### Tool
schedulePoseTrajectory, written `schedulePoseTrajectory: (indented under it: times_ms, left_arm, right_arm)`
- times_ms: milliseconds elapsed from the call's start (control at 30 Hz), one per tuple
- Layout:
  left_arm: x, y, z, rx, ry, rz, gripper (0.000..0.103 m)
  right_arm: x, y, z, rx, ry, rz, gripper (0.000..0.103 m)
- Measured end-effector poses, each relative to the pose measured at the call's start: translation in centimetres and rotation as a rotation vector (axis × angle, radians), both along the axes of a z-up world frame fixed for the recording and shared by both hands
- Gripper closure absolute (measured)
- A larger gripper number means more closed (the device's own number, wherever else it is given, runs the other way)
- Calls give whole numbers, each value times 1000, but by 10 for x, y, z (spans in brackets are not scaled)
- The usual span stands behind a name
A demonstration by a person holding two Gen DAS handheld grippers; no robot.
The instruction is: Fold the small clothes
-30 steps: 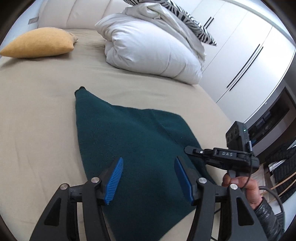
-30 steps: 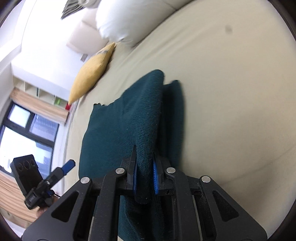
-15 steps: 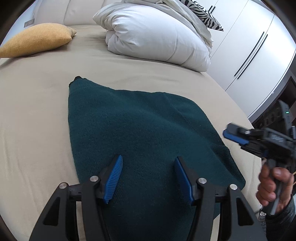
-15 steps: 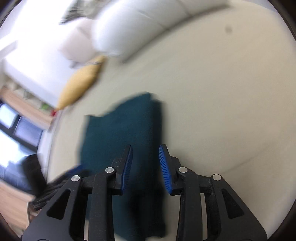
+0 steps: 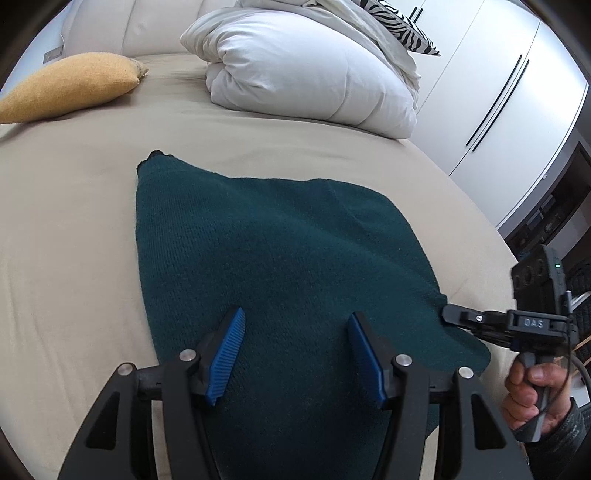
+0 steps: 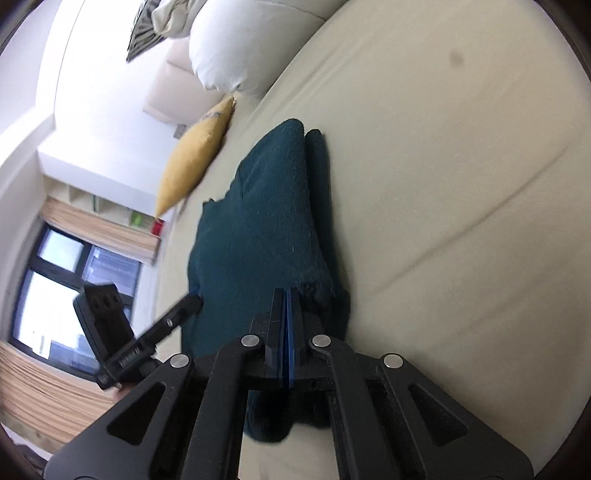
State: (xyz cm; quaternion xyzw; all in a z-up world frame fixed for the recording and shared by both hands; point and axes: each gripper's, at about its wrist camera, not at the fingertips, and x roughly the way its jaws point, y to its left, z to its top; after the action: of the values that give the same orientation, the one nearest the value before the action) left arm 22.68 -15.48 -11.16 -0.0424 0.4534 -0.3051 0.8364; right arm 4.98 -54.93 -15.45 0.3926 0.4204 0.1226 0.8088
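Observation:
A dark teal knitted garment lies spread on the beige bed sheet; it also shows in the right wrist view. My left gripper is open and hovers over the garment's near middle, holding nothing. My right gripper has its blue pads pressed together at the garment's right edge; whether cloth is pinched between them I cannot tell. It shows in the left wrist view touching that right edge.
A white folded duvet and a zebra-print pillow sit at the bed's head. A mustard cushion lies at the far left. White wardrobe doors stand to the right, past the bed's edge.
My right gripper let go of the garment's edge, opened and pulled back, then came back to the right edge and shut. The garment now lies flatter and wider. My left gripper stayed open.

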Motion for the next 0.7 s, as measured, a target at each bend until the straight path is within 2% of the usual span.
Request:
schedulePoseTrajectory:
  times_ms: [67,100,133,200,267,333,400,433,500,700]
  left_arm:
    - [-1,0,0,0,2,7,43]
    - [-1,0,0,0,3,8,43]
    - [-1,-1,-1,1,4,10,43]
    - [-2,-2,0,6,2,11,43]
    - [-2,-4,0,18,-1,11,43]
    - [-3,-4,1,26,-1,11,42]
    - [-3,-5,1,34,1,5,43]
    - [-4,-5,1,42,-2,1,43]
    - [-4,-6,0,49,-8,-3,42]
    - [-5,-7,0,59,-16,0,42]
  right_arm:
    - [-9,5,18,-97,13,-12,101]
    - [-12,9,27,-147,19,-24,93]
    - [-15,14,38,-205,23,-37,93]
    - [-9,34,60,-181,-43,12,93]
    - [-6,51,68,-161,-66,69,93]
    - [-2,61,59,-142,-46,109,91]
    - [3,59,25,-113,61,102,90]
    - [2,56,13,-90,85,97,90]
    - [-10,47,1,-24,31,81,92]
    - [-29,41,0,-63,22,67,99]
